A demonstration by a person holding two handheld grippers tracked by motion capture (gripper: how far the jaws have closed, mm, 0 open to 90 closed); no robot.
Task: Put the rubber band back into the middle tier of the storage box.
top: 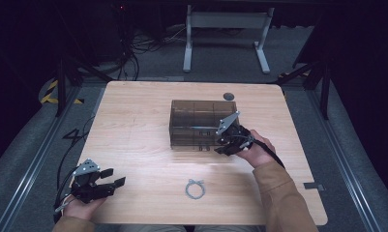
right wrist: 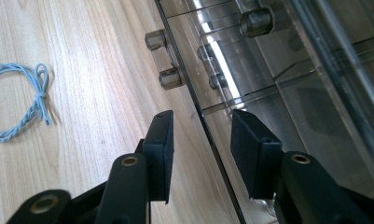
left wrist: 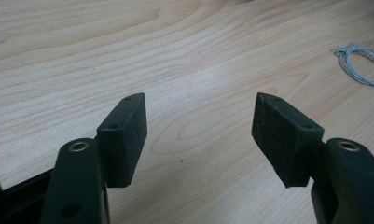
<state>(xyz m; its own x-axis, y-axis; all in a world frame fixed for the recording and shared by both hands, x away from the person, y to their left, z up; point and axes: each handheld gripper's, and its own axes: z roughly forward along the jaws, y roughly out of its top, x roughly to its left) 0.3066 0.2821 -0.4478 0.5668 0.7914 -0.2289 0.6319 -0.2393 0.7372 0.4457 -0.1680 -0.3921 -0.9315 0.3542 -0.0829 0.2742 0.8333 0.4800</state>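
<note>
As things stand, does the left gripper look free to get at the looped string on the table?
Probably yes. The left gripper sits open at the table's near left, and bare tabletop lies between it and the looped string. The right gripper is farther off at the smoky plastic box, out of that path.

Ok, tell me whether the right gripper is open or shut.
Open. The right gripper has its fingers apart, straddling the wall of the clear box.

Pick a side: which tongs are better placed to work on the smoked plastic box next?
Right, probably. The right tongs are open at the box, one jaw on each side of its near wall. The left tongs are open over bare table, well away from it, nearer the string loop.
</note>
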